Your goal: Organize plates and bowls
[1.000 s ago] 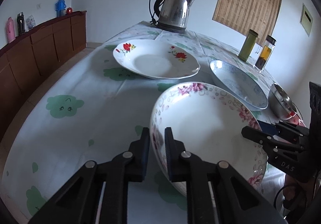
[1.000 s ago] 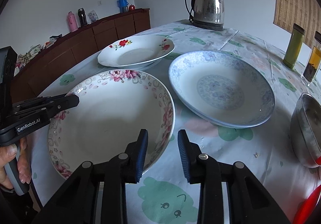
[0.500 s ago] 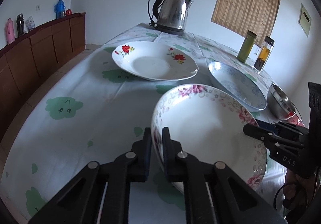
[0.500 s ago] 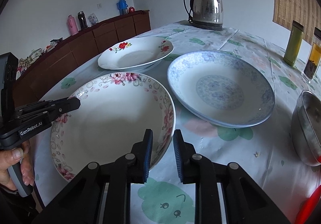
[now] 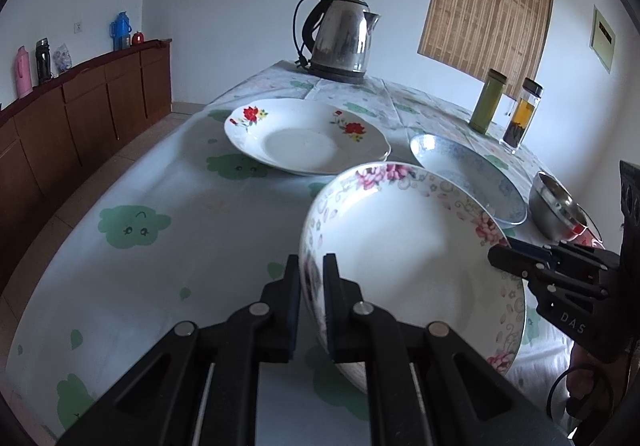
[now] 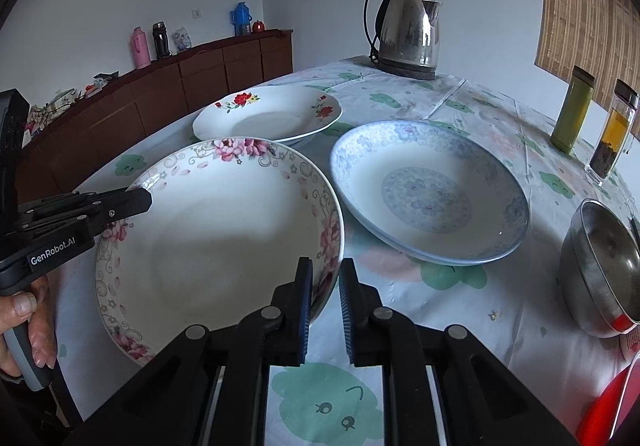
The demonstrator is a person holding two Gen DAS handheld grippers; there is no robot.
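Two grippers meet on one dish, the pink-flowered bowl. Left gripper: jaws pinched on the bowl's near-left rim, one finger outside the wall, one inside, rim clamped between them. Right gripper: jaws have just been closing, with the bowl's near-right rim between them; the left finger lies against the inner wall, while a sliver of gap shows beside the right finger, so full contact of both pads cannot be told. In the left wrist view the bowl sits tilted, its left edge raised toward the camera.

Outward from the bowl, on the table with its pale cloth printed with green cloud faces: a blue-patterned plate lies just beside the bowl on its right, flat on the cloth. Behind the bowl sits a red-flowered plate; in the right wrist view a second rim shows under its near edge. A steel bowl rests at the right edge, near the blue-patterned plate but apart from it.

Farther back: a steel kettle on its base, a green bottle and a clear jar with amber liquid standing together at right. A person's hand grips the left gripper's handle.
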